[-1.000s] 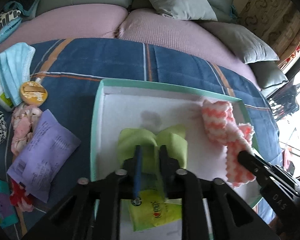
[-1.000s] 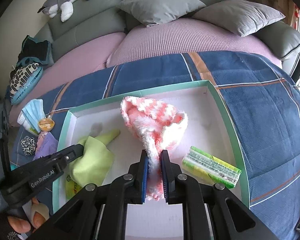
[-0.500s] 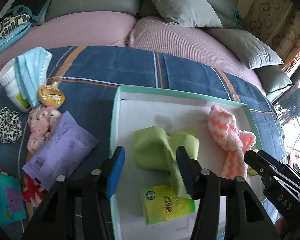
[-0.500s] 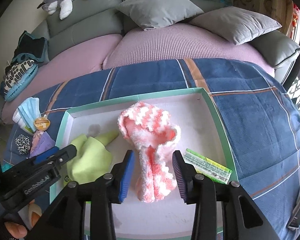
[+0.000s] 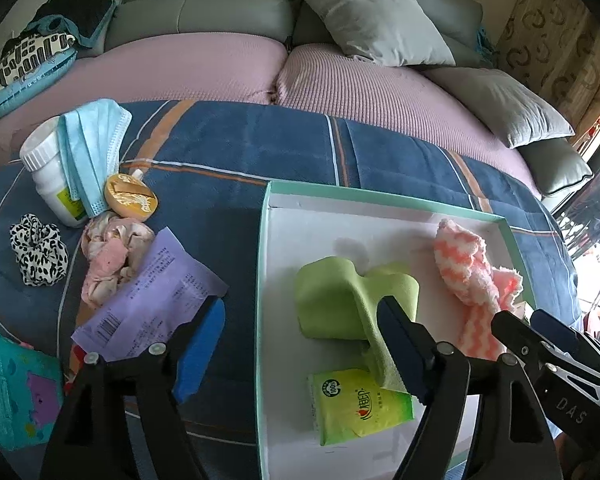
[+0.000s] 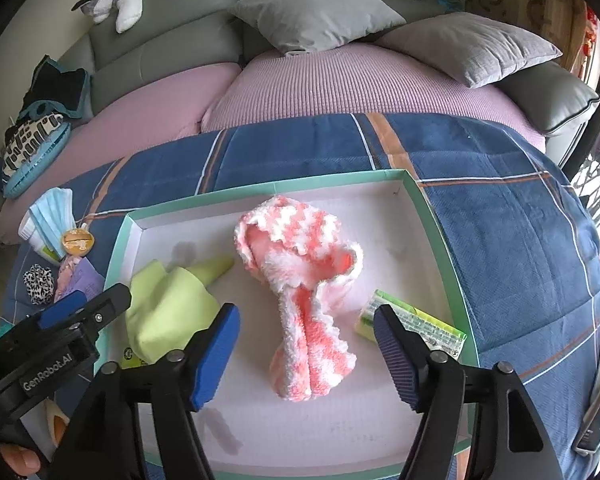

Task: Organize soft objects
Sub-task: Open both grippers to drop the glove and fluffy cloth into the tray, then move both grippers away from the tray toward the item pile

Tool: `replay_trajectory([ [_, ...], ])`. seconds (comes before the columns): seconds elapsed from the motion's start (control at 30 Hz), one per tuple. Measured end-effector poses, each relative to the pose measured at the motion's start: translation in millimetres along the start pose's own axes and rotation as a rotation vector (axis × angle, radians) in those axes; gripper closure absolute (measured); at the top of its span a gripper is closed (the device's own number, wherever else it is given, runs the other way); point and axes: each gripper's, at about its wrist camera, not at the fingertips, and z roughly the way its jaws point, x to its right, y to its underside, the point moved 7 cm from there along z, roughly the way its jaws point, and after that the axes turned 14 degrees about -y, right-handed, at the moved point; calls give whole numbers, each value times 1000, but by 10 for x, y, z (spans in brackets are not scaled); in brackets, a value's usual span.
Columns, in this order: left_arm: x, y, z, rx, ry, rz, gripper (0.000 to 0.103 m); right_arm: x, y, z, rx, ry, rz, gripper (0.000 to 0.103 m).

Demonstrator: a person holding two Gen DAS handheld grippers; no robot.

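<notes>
A white tray with a green rim (image 5: 262,248) (image 6: 420,200) lies on the blue plaid blanket. In it lie a lime green cloth (image 5: 340,300) (image 6: 168,312) and a pink-and-white fluffy sock (image 5: 464,272) (image 6: 300,280). My left gripper (image 5: 300,352) is open and empty, straddling the tray's left rim, just short of the green cloth. My right gripper (image 6: 304,352) is open and empty, with the sock's near end lying between its fingers. The right gripper also shows in the left wrist view (image 5: 540,336), and the left gripper in the right wrist view (image 6: 84,308).
The tray also holds a green tissue pack (image 5: 360,404) and a green packet (image 6: 416,324). Left of the tray lie a purple packet (image 5: 148,300), a pink scrunchie (image 5: 112,256), a leopard scrunchie (image 5: 38,248), a blue mask (image 5: 92,144) on a white bottle (image 5: 48,176), and an orange tin (image 5: 130,200).
Both grippers opened and let go: the left released the green cloth, the right released the fluffy sock. Both pulled back; the left shifted leftward.
</notes>
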Motion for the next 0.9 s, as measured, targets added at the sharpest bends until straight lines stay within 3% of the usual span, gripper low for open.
replay_trajectory([
  [0.17,-14,-11,-30,16,-2,-7,13,33,-4,-6,5,11,5,20],
  [0.2,-20,-15,-35,17,0,-13,13,44,-7,-9,8,12,9,17],
  [0.23,-28,-15,-44,17,3,-16,13,57,-9,-13,14,9,14,5],
  [0.27,-31,-17,-50,18,8,-20,13,76,-13,-17,21,6,22,0],
  [0.57,-32,-11,-50,14,31,-38,12,158,-33,-39,36,43,36,0],
  [0.7,-37,-35,-91,39,39,-46,4,140,-38,-35,37,49,26,0],
  [0.9,-74,-78,-151,68,87,-87,4,118,-60,-59,53,39,25,0],
])
